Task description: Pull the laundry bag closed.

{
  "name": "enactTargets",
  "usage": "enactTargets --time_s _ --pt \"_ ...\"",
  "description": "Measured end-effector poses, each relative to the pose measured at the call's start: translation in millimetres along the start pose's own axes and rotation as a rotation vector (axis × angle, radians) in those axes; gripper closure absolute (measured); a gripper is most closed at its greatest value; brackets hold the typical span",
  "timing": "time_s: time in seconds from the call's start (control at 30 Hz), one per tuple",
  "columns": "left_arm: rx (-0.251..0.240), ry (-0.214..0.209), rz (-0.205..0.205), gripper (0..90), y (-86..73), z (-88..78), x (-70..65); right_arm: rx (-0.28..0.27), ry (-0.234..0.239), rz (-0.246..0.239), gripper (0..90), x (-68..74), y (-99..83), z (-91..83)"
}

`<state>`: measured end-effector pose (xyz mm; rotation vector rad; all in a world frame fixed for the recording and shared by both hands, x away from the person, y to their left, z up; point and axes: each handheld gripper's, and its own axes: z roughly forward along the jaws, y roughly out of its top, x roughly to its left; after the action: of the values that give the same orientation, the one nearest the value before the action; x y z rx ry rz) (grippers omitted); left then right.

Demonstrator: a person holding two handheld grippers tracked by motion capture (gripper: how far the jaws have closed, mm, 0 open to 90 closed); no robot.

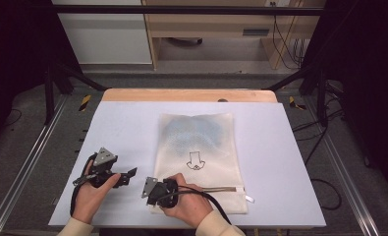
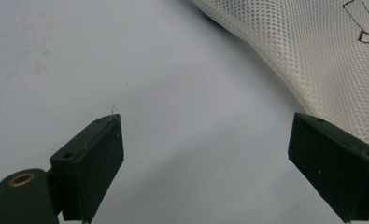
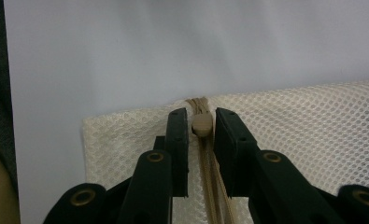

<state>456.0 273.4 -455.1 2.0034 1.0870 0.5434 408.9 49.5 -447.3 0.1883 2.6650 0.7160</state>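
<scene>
Right tool (image 3: 201,126) pinches the zipper pull (image 3: 202,125) of mesh bag (image 1: 199,147); left tool (image 2: 205,140) gapes over white table (image 1: 127,128).

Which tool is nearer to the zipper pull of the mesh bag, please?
The right tool: its jaws close on the zipper pull. The left tool sits open beside the mesh bag, off the zipper.

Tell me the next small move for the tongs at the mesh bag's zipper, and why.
Probably draw the right tongs along the zipper. Their jaws stand closed on the tan zipper pull at the corner of the mesh laundry bag. The left tongs hang open over the bare table beside the bag, and could pin its edge first.
</scene>
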Motion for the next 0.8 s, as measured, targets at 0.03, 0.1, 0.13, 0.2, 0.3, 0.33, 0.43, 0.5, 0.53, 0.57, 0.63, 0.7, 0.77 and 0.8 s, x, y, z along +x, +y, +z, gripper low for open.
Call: enactTargets --time_s 0.03,0.1,0.13,0.2,0.3,0.33,0.43,0.5,0.53,0.57,0.63,0.7,0.77,0.8 --pt "0.0 0.001 0.0 10.5 0.0 0.0 0.0 0.005 0.001 -0.001 75.5 0.1 0.7 0.3" --pt "0.001 0.001 0.0 10.5 -0.1 0.0 0.1 0.008 0.004 -0.005 76.3 -0.2 1.7 0.4" --pt "0.003 0.001 0.0 10.5 -0.1 0.0 0.1 0.012 0.003 -0.008 77.4 -0.1 2.3 0.3" --pt "0.009 -0.002 -0.003 11.1 -0.4 0.6 -0.1 0.023 0.002 -0.014 80.2 0.1 4.1 0.5" --pt "0.007 -0.008 -0.01 12.0 -0.3 0.4 -0.6 0.029 0.001 -0.02 81.3 -0.1 4.8 0.2" --pt "0.008 -0.018 -0.016 12.6 0.0 -0.2 -0.6 0.024 0.001 -0.02 81.6 -0.9 5.3 -1.4" --pt "0.005 -0.051 -0.046 14.6 0.4 -1.2 -0.3 0.003 -0.004 -0.013 81.7 -3.5 5.6 -6.7" --pt "0.003 -0.062 -0.055 17.6 0.6 -1.6 0.0 -0.002 -0.004 -0.01 81.7 -4.2 5.5 -8.7" --pt "-0.002 -0.086 -0.074 17.6 1.4 -3.0 0.9 -0.004 -0.005 -0.012 81.7 -5.2 5.4 -10.5" --pt "-0.006 -0.104 -0.089 21.1 1.9 -4.0 1.0 -0.02 -0.008 -0.007 81.7 -7.4 4.9 -15.4" --pt "-0.025 -0.144 -0.124 24.7 3.1 -6.4 1.4 -0.029 -0.013 -0.005 81.7 -8.6 4.5 -19.1" --pt "-0.037 -0.195 -0.158 27.1 4.3 -8.2 -0.1 -0.042 -0.02 0.0 81.7 -9.3 4.1 -22.2" --pt "-0.035 -0.218 -0.161 27.9 5.7 -9.5 -3.3 -0.051 -0.025 0.005 81.7 -9.8 3.6 -24.3" --pt "-0.033 -0.225 -0.154 27.9 6.3 -10.4 -5.1 -0.051 -0.025 0.005 81.7 -9.8 3.6 -24.3"
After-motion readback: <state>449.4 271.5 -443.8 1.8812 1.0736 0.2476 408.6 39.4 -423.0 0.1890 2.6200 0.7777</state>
